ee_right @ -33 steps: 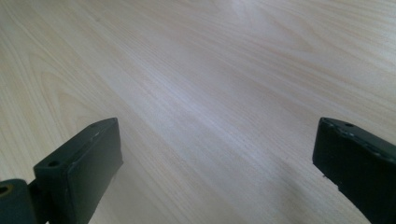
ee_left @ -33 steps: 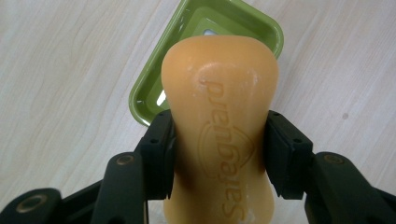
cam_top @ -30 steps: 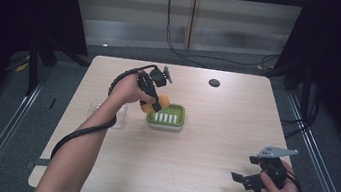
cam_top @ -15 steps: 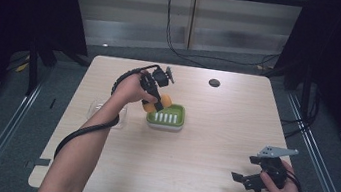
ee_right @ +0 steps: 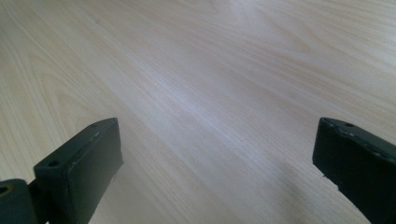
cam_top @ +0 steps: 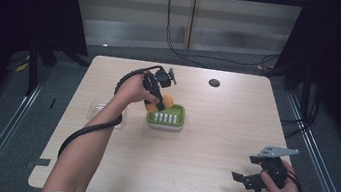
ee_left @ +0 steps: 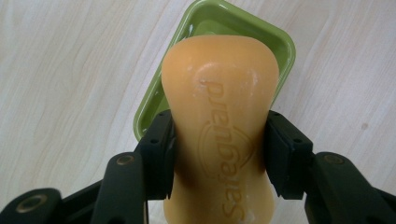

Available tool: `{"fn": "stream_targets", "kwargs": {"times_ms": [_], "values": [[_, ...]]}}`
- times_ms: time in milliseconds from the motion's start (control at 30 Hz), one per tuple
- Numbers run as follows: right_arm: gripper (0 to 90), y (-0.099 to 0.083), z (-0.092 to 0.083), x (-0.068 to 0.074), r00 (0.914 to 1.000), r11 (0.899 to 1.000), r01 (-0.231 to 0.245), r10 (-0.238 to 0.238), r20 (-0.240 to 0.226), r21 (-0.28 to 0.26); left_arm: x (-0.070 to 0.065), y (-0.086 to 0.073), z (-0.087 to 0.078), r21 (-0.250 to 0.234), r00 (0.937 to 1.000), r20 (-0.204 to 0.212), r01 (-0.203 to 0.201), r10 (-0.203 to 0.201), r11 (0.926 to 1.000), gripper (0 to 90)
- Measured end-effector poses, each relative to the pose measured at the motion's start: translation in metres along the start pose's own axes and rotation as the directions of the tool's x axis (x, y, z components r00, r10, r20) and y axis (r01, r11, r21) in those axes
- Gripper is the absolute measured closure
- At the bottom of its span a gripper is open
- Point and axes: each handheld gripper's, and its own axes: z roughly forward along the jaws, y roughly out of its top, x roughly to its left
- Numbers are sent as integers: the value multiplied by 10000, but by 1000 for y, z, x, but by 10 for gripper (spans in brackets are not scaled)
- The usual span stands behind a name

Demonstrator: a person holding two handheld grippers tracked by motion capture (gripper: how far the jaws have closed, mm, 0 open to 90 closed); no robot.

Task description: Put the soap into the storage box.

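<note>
- Soap bar (ee_left: 219,126), orange, is pinched at its waist between the jaws of the left gripper (ee_left: 219,154), held above the green soap dish (ee_left: 280,51) in the frame's upper middle.
- Pick-up looks done; lowering and release remain.
- Right gripper (ee_right: 217,158), spread with nothing between the jaws, hovers over bare table (ee_right: 210,70), lower right in the high view.

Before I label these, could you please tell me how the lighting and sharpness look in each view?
High view: the table is evenly lit while the surroundings sink into darkness. Left gripper view: the orange soap in the left gripper is sharp enough to show its embossed lettering, with a small glare spot on the green dish rim. Right gripper view: the right gripper casts soft shadows, and the far wood grain blurs.
</note>
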Motion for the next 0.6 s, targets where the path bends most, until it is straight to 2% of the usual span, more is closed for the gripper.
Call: {"fn": "stream_targets", "kwargs": {"times_ms": [33,67,100,300,467,500,600], "values": [[13,0,0,0,10000,10000,-28,28,-22,17,1,0,0,43,9999,148,4,-5,10000,497],[13,0,0,0,10000,10000,-28,28,-32,22,-1,0,2,-83,10000,-57,22,-23,10000,497],[13,0,0,0,10000,10000,-32,32,-16,14,0,1,1,34,10000,26,-21,21,10000,497],[13,0,0,0,10000,10000,-34,34,-4,18,2,1,4,24,9999,53,-116,116,9999,497],[13,-1,1,0,10000,10000,-41,41,-53,-2,3,0,7,-78,9999,-50,-107,106,9999,497],[13,-1,1,0,10000,10000,-51,51,-23,13,5,1,5,173,9996,130,-241,239,9996,497],[13,-1,1,0,10000,10000,-91,91,-11,16,5,1,7,-5,9999,13,-150,150,9999,497]]}}
